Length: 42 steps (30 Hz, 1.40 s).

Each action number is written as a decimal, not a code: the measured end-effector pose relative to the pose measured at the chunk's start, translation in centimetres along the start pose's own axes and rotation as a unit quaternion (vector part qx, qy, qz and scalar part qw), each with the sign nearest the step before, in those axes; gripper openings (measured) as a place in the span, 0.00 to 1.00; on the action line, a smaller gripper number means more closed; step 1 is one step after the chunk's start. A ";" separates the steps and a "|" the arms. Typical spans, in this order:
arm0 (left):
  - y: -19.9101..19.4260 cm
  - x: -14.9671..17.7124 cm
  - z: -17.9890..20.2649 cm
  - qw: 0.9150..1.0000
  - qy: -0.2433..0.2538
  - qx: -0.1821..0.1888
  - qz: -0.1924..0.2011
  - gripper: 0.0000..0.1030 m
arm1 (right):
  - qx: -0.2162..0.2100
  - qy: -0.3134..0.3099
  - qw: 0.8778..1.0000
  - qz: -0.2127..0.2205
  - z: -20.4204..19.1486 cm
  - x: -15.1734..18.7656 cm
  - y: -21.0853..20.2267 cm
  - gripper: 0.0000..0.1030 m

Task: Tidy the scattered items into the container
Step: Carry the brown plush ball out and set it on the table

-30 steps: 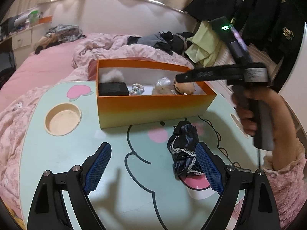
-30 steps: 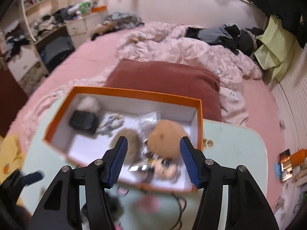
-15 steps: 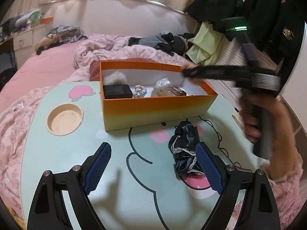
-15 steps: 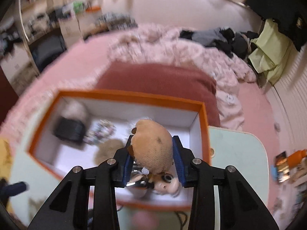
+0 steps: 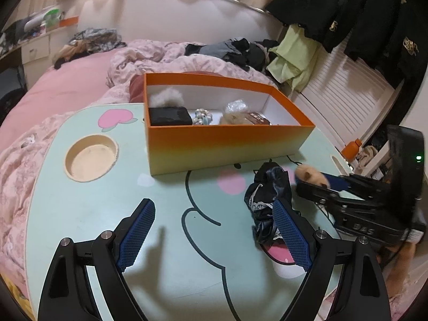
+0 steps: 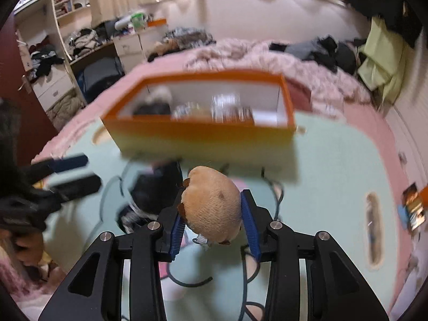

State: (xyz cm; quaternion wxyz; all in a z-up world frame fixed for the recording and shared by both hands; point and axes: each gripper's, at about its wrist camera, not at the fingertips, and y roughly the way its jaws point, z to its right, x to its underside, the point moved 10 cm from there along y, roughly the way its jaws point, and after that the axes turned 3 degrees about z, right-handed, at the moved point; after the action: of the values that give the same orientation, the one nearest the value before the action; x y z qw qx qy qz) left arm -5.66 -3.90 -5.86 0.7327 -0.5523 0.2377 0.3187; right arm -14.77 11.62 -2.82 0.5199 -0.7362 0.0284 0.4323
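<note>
Right gripper [image 6: 212, 218] clamped the plush toy [image 6: 211, 206], jaws opening slightly, orange box [image 6: 203, 136] apparently just ahead.

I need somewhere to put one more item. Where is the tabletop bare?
Bare: the table between the round recess, the orange box and the left claw. Crowded: right of that, around the black cloth and the right claw gripping the plush toy.
</note>
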 end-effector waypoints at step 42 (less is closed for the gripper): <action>14.5 -7.1 2.0 0.981 -0.020 -0.043 -0.188 0.32 | 0.064 -0.014 0.997 0.048 0.4 6.2 -2.5 0.91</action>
State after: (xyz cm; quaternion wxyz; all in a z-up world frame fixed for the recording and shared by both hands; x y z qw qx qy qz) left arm -21.12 -0.70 -9.90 0.7595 -0.6119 0.1013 0.1962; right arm -9.91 15.63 -5.19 0.5449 -0.6934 0.0841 0.4640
